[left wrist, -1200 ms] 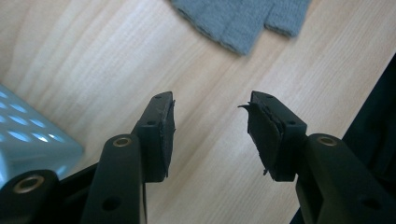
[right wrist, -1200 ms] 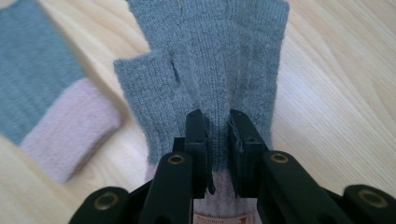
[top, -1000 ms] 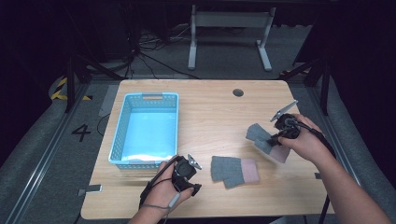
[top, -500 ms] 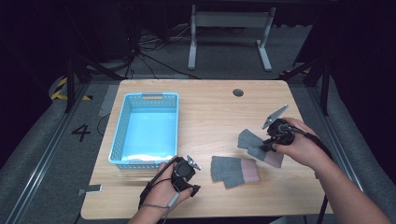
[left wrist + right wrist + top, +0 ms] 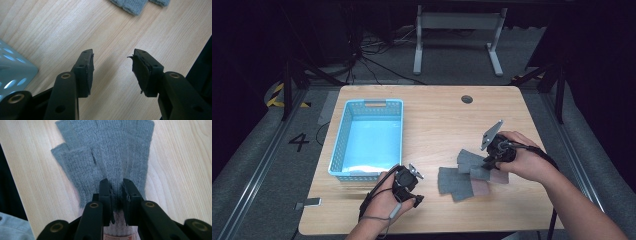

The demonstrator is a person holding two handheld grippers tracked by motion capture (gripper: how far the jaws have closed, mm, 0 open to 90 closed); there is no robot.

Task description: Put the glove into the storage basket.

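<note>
**Layout of the table, taken from the basket**

The basket (image 5: 367, 140) stands on the table's (image 5: 437, 115) left half. Right of the basket, toward the near edge, lie two gloves, one (image 5: 455, 181) flat, the other (image 5: 472, 165) overlapping its far right corner. The left gripper (image 5: 412, 187) rests just before the basket's near right corner; the right gripper (image 5: 488, 161) sits on the overlapping glove.

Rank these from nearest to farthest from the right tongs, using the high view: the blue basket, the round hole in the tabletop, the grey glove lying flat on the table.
1. The grey glove lying flat, just left of the right tongs and a little nearer the person.
2. The round hole, beyond them toward the table's far edge.
3. The blue basket, far off at the table's left.
</note>
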